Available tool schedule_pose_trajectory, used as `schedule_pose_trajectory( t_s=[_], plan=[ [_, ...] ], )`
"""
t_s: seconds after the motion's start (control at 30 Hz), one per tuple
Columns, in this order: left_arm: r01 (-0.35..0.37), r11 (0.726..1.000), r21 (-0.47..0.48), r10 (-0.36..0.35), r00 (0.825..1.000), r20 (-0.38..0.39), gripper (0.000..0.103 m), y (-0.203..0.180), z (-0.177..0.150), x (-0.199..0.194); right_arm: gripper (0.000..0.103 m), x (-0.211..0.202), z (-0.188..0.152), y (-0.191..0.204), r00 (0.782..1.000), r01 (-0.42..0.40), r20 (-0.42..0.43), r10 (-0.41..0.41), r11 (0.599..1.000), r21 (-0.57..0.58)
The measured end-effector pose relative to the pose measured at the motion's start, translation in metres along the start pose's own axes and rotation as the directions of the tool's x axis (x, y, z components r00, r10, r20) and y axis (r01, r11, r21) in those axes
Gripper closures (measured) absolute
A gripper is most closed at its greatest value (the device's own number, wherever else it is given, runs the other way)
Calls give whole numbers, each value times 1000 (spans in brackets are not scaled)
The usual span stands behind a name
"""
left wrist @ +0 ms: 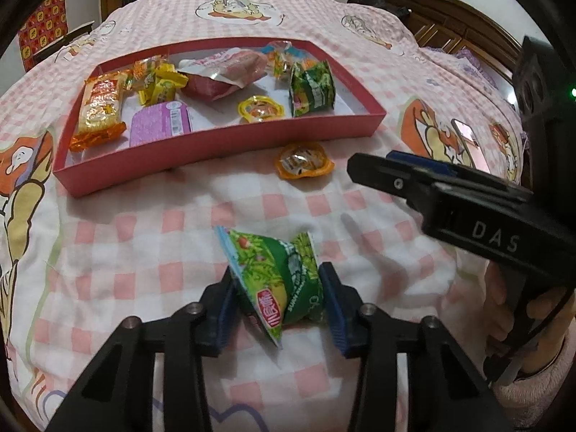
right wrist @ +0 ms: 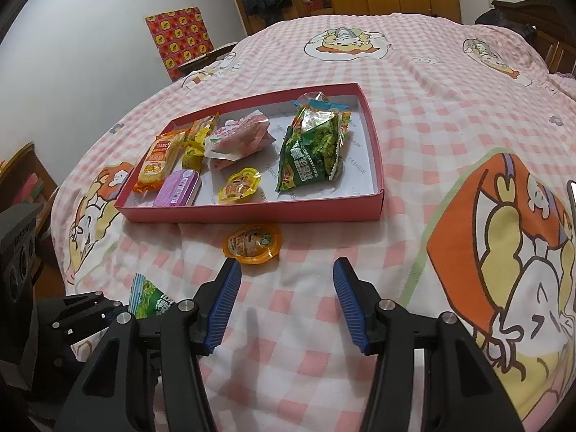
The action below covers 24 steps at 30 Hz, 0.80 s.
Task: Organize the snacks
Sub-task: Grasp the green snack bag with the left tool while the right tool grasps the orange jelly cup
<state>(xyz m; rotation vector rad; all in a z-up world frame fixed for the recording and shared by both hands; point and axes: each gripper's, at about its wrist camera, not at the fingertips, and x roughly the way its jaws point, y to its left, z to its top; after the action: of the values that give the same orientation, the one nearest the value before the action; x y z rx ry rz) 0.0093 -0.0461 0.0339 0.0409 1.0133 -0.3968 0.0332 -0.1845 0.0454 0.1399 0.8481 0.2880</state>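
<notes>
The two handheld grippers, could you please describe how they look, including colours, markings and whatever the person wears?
Both the left gripper and the right gripper are matte black linkages with silver pivot pins and ribbed blue finger pads. The right gripper's body carries white "DAS" lettering. A fuzzy pink sleeve shows at the right wrist.
</notes>
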Motion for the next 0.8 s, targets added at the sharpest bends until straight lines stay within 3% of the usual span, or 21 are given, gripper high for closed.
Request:
schedule_pose_trajectory(
  t_s=[0.8],
  plan=[
    [-94, 987, -127, 106, 990, 92, 61, 55, 10, -22, 48, 42, 15, 20, 996, 9, -87, -15, 998, -61]
  ],
)
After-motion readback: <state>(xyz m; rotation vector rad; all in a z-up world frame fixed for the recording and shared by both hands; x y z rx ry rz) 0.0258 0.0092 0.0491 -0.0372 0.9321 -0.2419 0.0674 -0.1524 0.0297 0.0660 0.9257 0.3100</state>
